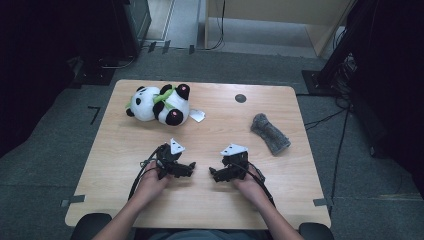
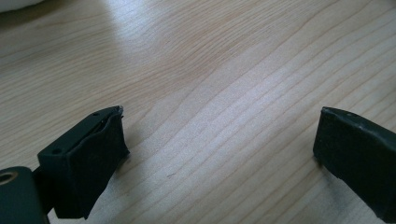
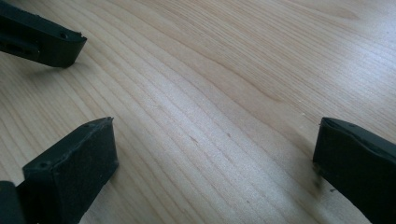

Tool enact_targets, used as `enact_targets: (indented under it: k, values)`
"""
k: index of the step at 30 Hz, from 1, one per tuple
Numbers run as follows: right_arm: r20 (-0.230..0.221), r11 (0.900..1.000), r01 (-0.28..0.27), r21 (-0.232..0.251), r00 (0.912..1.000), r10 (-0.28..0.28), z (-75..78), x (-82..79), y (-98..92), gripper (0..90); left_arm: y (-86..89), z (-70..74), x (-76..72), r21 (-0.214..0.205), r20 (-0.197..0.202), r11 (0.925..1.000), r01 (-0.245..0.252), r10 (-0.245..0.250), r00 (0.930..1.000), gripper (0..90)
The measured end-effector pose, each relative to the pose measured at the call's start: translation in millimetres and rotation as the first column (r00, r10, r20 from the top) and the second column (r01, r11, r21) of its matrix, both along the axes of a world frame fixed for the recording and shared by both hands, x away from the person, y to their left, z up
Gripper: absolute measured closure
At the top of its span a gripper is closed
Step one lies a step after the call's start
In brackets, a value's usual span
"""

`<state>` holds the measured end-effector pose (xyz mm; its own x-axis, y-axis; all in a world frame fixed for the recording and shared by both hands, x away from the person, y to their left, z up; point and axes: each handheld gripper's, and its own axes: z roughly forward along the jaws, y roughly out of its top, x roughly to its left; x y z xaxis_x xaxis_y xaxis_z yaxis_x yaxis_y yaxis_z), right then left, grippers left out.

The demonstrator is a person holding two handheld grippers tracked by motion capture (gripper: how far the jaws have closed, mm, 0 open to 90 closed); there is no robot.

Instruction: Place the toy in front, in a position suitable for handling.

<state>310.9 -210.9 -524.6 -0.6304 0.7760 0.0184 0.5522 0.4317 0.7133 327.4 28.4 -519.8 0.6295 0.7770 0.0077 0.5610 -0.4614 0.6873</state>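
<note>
The black-and-white plush panda with a green scarf (image 1: pixel 160 104) lies near the far left edge of my light wooden table (image 1: pixel 210 200), well apart from both tools, and the grey knitted sock (image 1: pixel 270 132) lies near the right edge. I hold my left gripper (image 1: pixel 186 169) and my right gripper (image 1: pixel 216 174) low over the bare middle of the table, tips turned toward each other with a gap between them. Both have their jaws spread wide with only bare wood between them, and open tabletop lies all around.
</note>
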Motion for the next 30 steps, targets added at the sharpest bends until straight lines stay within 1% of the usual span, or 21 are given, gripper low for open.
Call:
enact_targets:
  k: [19, 27, 30]
  values:
    - [-0.003, 1.0, 0.003, -0.003, 1.0, -0.003, 0.2, -0.2, 0.0, 0.0, -0.8, 0.1, -0.5, 0.001, 0.0, 1.0, -0.006, 0.006, 1.0, 2.0]
    - [-0.005, 0.9998, 0.019, -0.003, 0.9998, -0.019, 0.2, -2.2, -0.3, 0.0, 0.6, 0.1, -0.2, -0.001, 0.0, 0.9999, 0.01, -0.01, 0.9999, 2.2]
    - [-0.004, 0.9998, 0.018, -0.003, 0.9998, -0.019, 0.2, -2.2, -0.3, 0.0, 3.0, 0.5, -0.2, -0.008, 0.01, 0.9997, 0.022, -0.022, 0.9997, 6.2]
